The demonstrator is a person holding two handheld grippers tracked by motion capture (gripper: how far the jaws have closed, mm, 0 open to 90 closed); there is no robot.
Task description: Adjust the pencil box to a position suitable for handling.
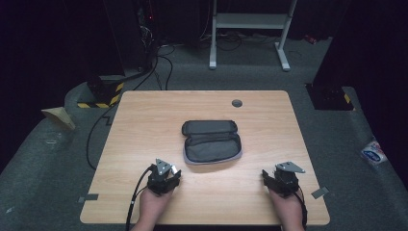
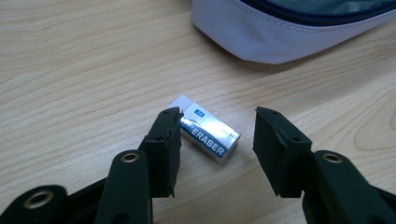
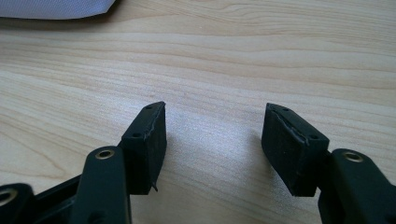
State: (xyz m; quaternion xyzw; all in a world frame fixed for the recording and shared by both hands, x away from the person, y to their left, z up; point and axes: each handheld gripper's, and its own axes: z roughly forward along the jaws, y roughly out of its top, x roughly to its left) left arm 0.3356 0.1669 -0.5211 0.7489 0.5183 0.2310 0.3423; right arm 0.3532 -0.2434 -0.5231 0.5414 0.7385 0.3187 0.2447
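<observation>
The eraser point(image 2: 205, 134) lay flat on the tabletop point(image 1: 144, 125), between the jaws of the left claw point(image 2: 217, 135) and slightly ahead of them. The jaw on the left of the left gripper view stood at the eraser's near long edge, overlapping it; contact could not be confirmed. The other jaw stood apart from the eraser, with bare wood between. The jaws were partly open and gripped nothing.

The eraser's long axis ran diagonally across the left gripper view, from upper left to lower right, neither parallel nor square to the jaws. Its white end pointed away toward the pencil case point(image 2: 289, 28); the sleeved end lay nearer the right-hand jaw.

The eraser was a small rectangular block, white, in a blue and silver sleeve printed "ERASER" in white letters.

In the high view the left claw point(image 1: 166, 174) sat near the front left corner of the open grey pencil case point(image 1: 211, 144). The right claw point(image 3: 212, 135) was partly open, empty, over bare wood.
</observation>
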